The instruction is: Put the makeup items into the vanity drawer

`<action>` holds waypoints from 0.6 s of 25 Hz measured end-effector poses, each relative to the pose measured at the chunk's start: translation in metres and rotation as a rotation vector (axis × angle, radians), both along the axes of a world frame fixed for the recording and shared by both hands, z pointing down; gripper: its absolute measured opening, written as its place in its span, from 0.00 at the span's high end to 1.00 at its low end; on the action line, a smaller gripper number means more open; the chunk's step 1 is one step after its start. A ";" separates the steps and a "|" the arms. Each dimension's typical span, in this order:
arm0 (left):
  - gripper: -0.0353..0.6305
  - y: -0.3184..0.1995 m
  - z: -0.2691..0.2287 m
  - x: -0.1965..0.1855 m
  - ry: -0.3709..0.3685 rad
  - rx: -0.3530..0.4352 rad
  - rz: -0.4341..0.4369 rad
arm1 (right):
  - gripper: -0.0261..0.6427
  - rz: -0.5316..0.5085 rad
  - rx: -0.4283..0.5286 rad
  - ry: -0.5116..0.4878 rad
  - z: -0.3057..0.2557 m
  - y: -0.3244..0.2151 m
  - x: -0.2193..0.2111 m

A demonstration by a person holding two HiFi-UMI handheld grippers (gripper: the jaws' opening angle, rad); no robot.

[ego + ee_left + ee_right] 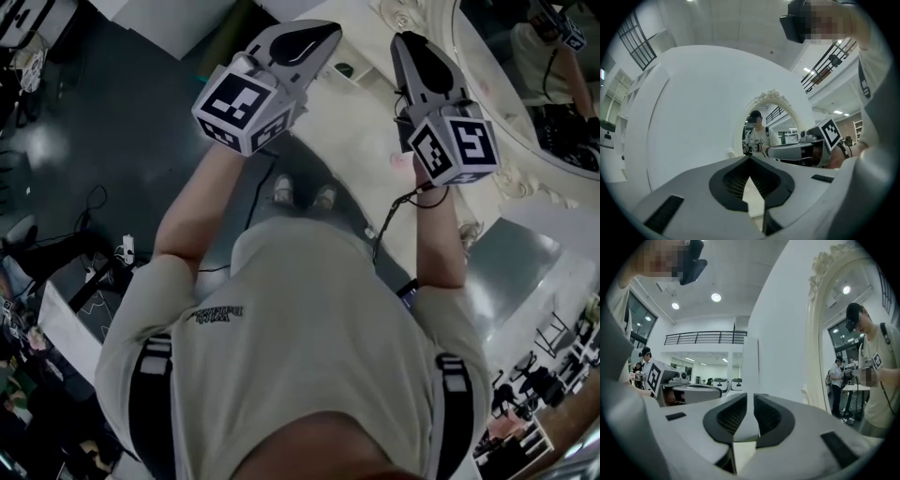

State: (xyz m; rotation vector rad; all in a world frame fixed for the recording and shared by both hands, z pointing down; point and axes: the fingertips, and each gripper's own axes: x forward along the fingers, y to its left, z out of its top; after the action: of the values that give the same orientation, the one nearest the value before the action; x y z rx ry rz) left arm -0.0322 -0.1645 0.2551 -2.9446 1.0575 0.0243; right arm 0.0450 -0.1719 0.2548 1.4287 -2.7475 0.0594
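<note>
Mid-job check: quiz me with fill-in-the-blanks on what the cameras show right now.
1. The left gripper has its jaws ____, gripping nothing.
2. The right gripper holds ____ between its slightly parted jaws.
3. The ornate white frame beside it surrounds a ____.
Missing words: shut; nothing; mirror.

A small dark round item (344, 68) lay on the white vanity top (361, 141), close to the top's left edge in the head view; it was too small to tell its kind. The pale, glossy top ran beneath an ornate white-framed mirror (525, 84).
</note>
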 end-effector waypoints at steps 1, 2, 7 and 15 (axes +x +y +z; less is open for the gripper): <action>0.93 0.004 -0.009 -0.002 0.011 0.008 0.004 | 0.89 -0.007 0.017 -0.014 -0.009 0.006 -0.001; 0.93 0.008 -0.018 -0.003 0.022 0.016 0.009 | 0.89 -0.013 0.031 -0.027 -0.018 0.012 -0.001; 0.93 0.028 -0.043 -0.006 0.023 0.072 0.009 | 0.94 -0.014 0.097 -0.009 -0.039 0.044 0.002; 0.93 0.062 -0.047 0.001 0.007 0.119 0.035 | 0.95 -0.058 0.062 -0.091 -0.036 0.089 0.001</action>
State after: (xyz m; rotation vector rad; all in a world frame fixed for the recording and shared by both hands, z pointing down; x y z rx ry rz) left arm -0.0317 -0.1028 0.2081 -2.8579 0.9700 0.0952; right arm 0.0463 -0.0833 0.2183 1.3934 -2.8863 0.0386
